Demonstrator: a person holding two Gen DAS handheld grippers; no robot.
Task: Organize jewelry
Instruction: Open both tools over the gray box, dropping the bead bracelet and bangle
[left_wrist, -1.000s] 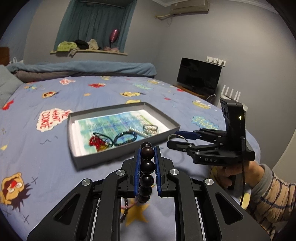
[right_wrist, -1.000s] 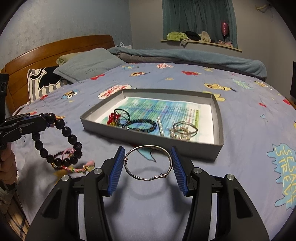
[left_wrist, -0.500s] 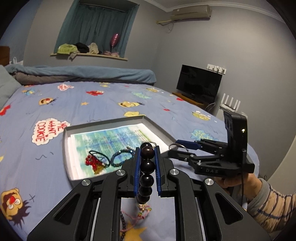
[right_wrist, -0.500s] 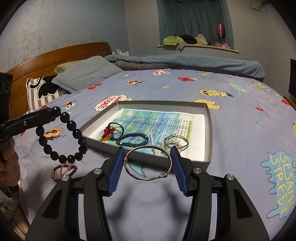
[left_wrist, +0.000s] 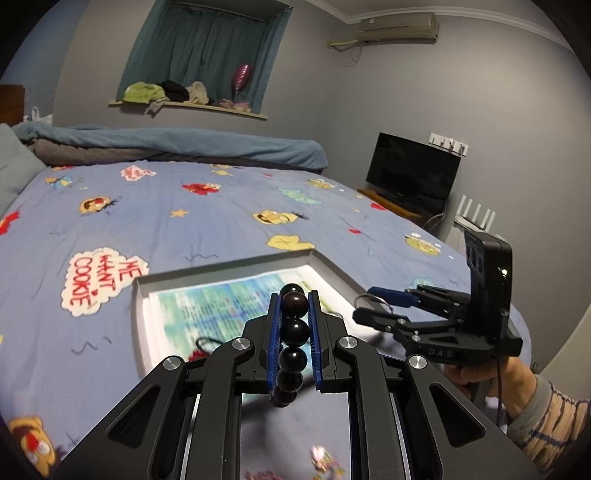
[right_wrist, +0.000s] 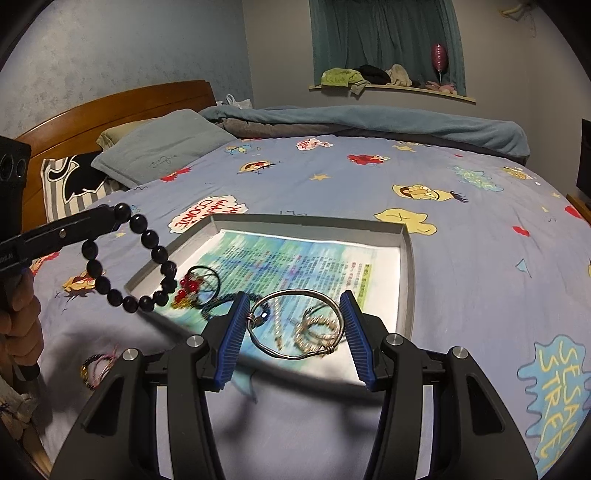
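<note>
My left hand-held gripper (left_wrist: 294, 325) clenches the bead bracelet (right_wrist: 142, 258), my right hand-held gripper (right_wrist: 293, 328) grasps the wire bangle (right_wrist: 295, 323); I lower both over the tray (right_wrist: 404, 266) before releasing.

"ME WANT COOKIE" on the bedsheet (left_wrist: 221, 229), "SESAME STREET" there too, "DAS" on the right claw (left_wrist: 373, 306)

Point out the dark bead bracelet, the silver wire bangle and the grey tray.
dark bead bracelet (right_wrist: 159, 254): right wrist view, a bead on the hanging loop.
silver wire bangle (right_wrist: 295, 292): right wrist view, top of the wire hoop.
grey tray (right_wrist: 405, 258): right wrist view, right wall.
</note>
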